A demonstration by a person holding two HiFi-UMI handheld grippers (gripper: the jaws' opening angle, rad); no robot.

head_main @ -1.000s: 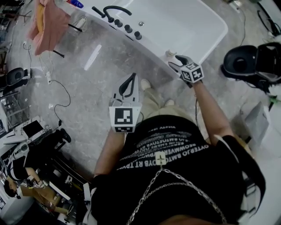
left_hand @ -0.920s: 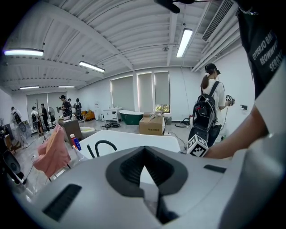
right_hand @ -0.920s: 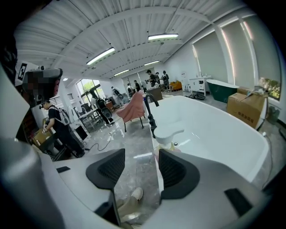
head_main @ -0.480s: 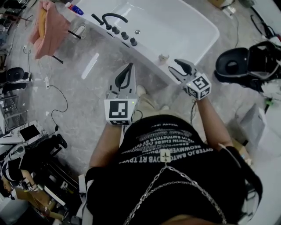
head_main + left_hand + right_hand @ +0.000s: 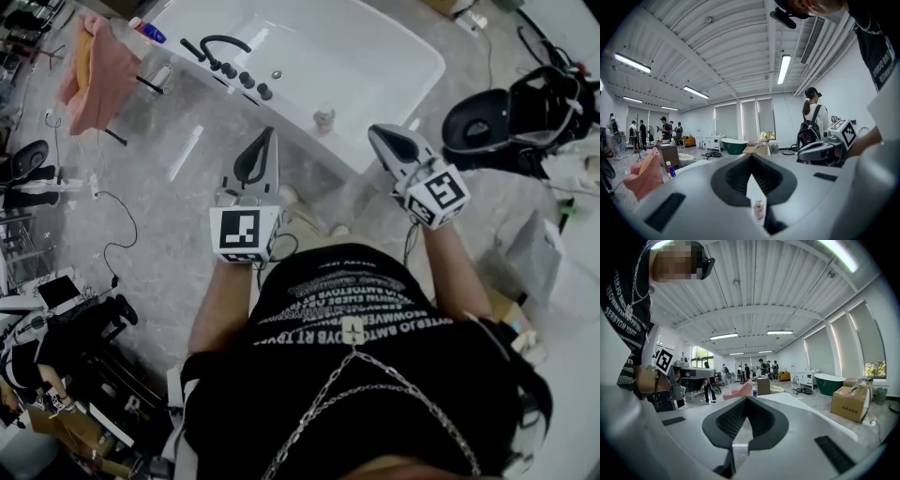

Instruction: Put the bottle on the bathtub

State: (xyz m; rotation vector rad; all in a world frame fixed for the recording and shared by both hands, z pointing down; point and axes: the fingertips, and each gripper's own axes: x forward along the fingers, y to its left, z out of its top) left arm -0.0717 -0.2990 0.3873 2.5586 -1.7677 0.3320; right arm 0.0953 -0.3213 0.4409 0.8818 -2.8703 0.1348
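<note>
Grey marbled floor, white bathtub (image 5: 291, 105): bottle (image 5: 324, 119) stands upright on the bathtub's near rim, its pink label too small to read. Left tool (image 5: 270, 134), short of that rim, is closed and empty; right tool (image 5: 378, 133) has just snapped closed on nothing.

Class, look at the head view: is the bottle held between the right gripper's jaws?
No; the bottle stands on the bathtub rim, apart from the right gripper, whose jaws have just closed on nothing.
</note>
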